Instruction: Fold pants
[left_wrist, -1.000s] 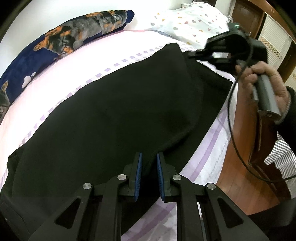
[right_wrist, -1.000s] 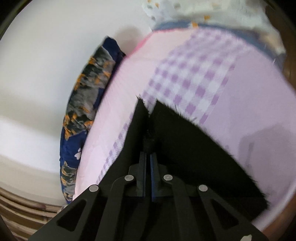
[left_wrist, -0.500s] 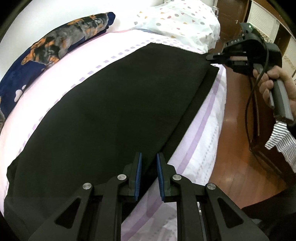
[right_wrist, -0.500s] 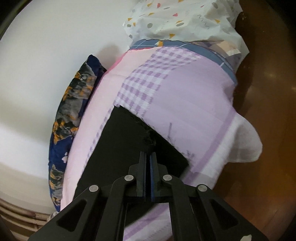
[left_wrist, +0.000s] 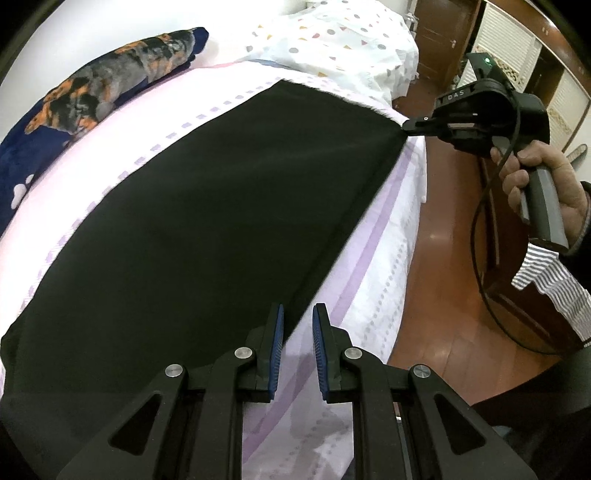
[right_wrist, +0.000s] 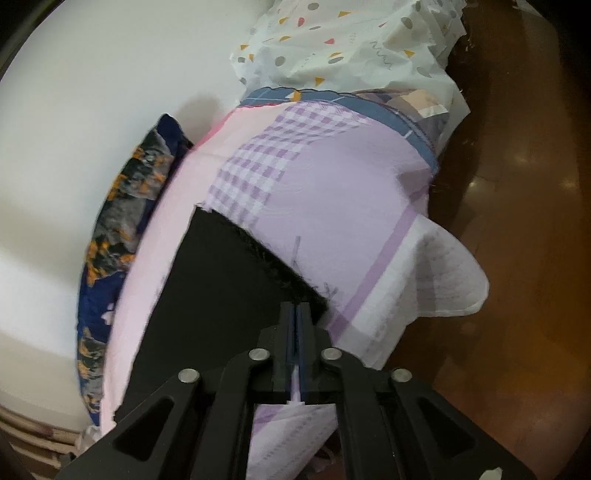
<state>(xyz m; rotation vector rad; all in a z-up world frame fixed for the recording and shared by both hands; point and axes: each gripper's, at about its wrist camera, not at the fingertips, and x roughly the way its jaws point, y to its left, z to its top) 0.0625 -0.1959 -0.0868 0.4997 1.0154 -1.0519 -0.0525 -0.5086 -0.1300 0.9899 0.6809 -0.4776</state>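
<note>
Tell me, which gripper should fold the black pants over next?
Probably the right gripper: it is shut on the far corner of the black pants, so it could carry that end across the bed. The left gripper pinches only the near edge.

Matt black cloth pants (left_wrist: 207, 206) lie smooth on the bed's soft cotton sheet (left_wrist: 373, 280), fuzzy along their far hem. Matt black plastic hand-held gripper (left_wrist: 297, 349), ribbed blue rubbery pads (left_wrist: 277, 347), bright metal pins. Glossy polished wood floor (right_wrist: 517, 258).
</note>
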